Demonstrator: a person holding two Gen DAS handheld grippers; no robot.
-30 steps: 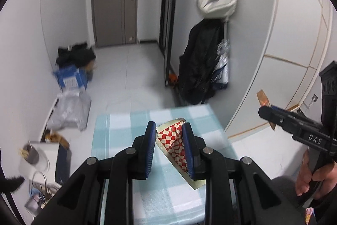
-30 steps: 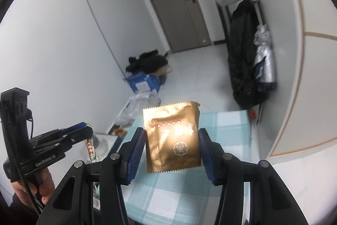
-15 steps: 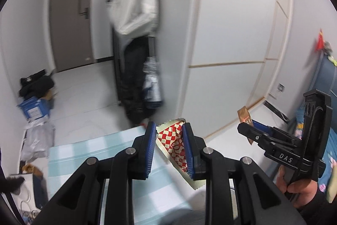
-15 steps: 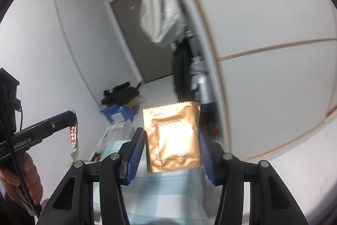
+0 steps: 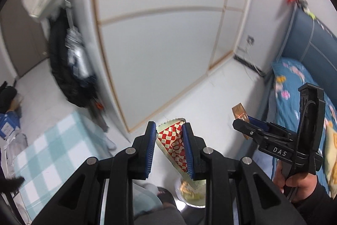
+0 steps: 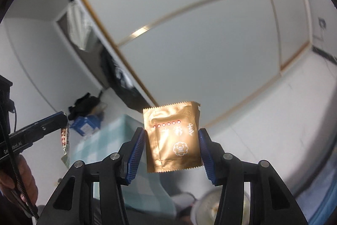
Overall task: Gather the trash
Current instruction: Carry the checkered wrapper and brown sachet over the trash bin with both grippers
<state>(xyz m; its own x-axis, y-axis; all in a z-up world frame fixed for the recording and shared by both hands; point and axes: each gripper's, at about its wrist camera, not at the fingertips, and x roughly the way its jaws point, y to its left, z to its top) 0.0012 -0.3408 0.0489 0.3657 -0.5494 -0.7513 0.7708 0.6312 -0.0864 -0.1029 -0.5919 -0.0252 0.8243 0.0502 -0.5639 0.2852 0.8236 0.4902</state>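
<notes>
Left tool point(image 5: 169, 146) is clamping a red-checked wrapper point(image 5: 173, 143) between its blue pads, holding it above the floor beside the checked counter point(image 5: 48, 153). Right tool point(image 6: 171, 148) is gripping a gold sachet point(image 6: 173, 138) by its two side edges, upright, in front of the pale wall panels point(image 6: 189, 35). Both pieces are picked up and in the air. A round bin point(image 5: 190, 196) with scraps is showing just below the left tool; dropping both in appears to be what is left.

Both tongs swung off the checked cloth point(image 5: 48, 153) — now over, seemingly, a bin point(image 5: 191, 193).
</notes>
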